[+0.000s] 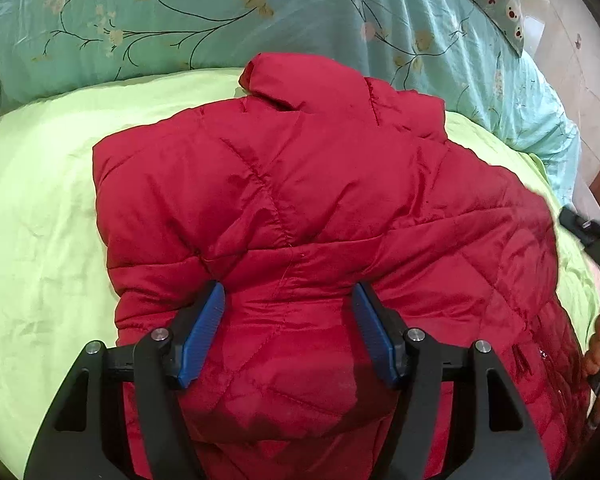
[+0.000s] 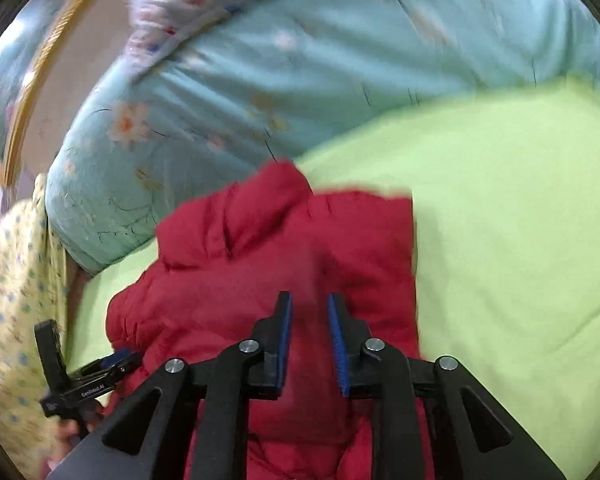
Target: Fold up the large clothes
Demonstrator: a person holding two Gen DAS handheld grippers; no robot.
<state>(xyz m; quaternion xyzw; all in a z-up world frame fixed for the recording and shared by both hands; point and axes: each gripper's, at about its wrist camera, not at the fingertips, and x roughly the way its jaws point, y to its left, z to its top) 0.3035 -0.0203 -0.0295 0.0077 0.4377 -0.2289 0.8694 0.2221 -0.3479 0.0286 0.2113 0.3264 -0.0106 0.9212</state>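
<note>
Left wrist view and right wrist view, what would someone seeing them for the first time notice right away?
A puffy red quilted jacket dominates both views, lying on a lime-green bedsheet, collar pointing toward a turquoise floral quilt bunched behind it. The left gripper, with blue-padded black fingers, stands open over the jacket's middle. The right gripper is narrowly open above the jacket, in a motion-blurred picture.
</note>
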